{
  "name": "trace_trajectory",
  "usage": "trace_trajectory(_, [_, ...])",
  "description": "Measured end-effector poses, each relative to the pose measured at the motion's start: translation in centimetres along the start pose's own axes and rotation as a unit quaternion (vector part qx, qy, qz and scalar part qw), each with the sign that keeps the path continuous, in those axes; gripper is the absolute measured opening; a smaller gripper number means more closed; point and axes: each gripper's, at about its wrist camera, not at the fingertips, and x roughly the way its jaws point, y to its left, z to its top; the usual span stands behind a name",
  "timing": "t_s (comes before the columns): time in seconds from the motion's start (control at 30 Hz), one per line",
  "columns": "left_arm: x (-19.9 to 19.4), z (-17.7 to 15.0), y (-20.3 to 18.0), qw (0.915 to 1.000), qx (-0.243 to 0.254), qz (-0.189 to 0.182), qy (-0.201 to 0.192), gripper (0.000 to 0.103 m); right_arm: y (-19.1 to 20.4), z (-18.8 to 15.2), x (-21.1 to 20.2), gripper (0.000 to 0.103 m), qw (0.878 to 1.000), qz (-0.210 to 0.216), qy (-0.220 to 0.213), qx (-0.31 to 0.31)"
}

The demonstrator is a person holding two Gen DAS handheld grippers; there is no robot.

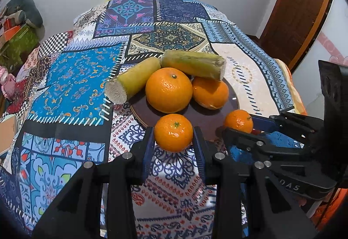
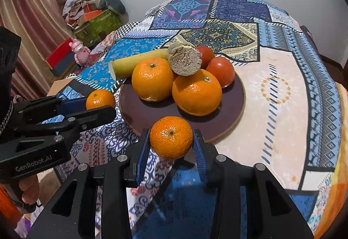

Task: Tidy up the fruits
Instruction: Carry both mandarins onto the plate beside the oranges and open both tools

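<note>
Left wrist view shows the left gripper (image 1: 173,133) squeezing a small orange (image 1: 173,132) between its two blue pads, just over the near edge of the dark plate (image 1: 208,120); the right gripper (image 1: 239,128) comes in from the right side and pinches another small orange (image 1: 238,120) beside the plate. Right wrist view shows that right gripper (image 2: 171,137) closed on its own little orange (image 2: 171,137) by the plate's near rim (image 2: 237,112); the left gripper (image 2: 99,106) is off to the left with its orange (image 2: 100,98) tucked in its tips. On the plate sit two big oranges (image 2: 153,79) (image 2: 196,95), touching each other; two red tomatoes (image 2: 220,71) sit behind them; two thick yellow-green cane pieces (image 1: 134,79) (image 1: 193,64) lean on the big oranges. A bright patchwork cloth (image 1: 71,84) covers the round table.
</note>
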Motion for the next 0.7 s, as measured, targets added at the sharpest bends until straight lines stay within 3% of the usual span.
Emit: trace_trajectory(0.7, [3.7,1.2,1.3,0.9993,-0.011,-0.024,0.027,0.035,-0.6,0.8,3.0,0.036,1.000,0.002,0.019,-0.001])
